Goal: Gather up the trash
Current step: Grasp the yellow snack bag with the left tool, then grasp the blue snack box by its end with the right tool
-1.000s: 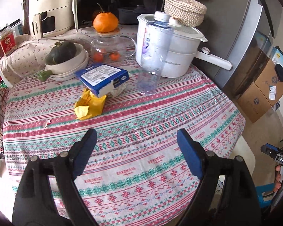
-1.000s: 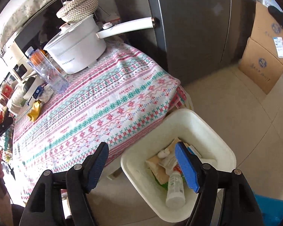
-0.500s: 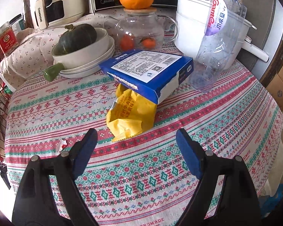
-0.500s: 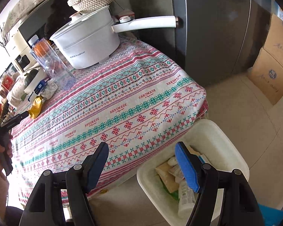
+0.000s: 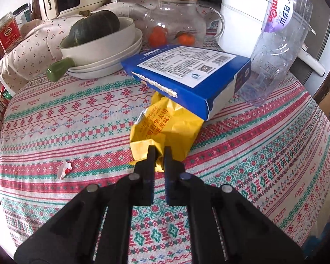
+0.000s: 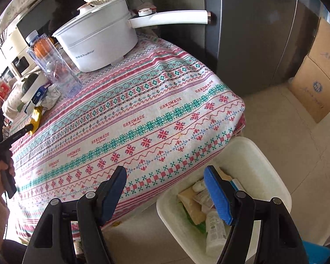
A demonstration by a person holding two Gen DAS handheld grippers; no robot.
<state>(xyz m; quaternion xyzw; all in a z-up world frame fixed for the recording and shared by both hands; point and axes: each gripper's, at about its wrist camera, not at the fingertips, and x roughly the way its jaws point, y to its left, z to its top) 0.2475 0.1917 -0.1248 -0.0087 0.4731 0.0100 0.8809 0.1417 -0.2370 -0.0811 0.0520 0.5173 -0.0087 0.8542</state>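
Observation:
A crumpled yellow snack wrapper [image 5: 167, 129] lies on the patterned tablecloth [image 5: 77, 114], partly under a blue carton [image 5: 187, 70]. My left gripper [image 5: 159, 151] is closing its jaws on the wrapper's near edge, and yellow foil shows pinched between the pads. A small red-and-white scrap [image 5: 65, 169] lies to the left of it. An empty clear bottle [image 5: 279, 44] stands to the right of the carton. My right gripper [image 6: 165, 173] hangs open and empty over the table's edge, beside the white bin [image 6: 264, 160], which holds several pieces of trash.
Behind the wrapper stand stacked bowls with a green squash [image 5: 94, 26], a glass jar of oranges [image 5: 173, 22] and a white electric pot [image 6: 96, 41]. A grey fridge [image 6: 253, 33] and cardboard boxes [image 6: 314, 83] stand beyond the table. A hand [image 6: 0, 171] holds the left gripper.
My left gripper moved forward and down to the yellow wrapper and closed on its edge. The right gripper drifted a little over the table's edge and stayed open.

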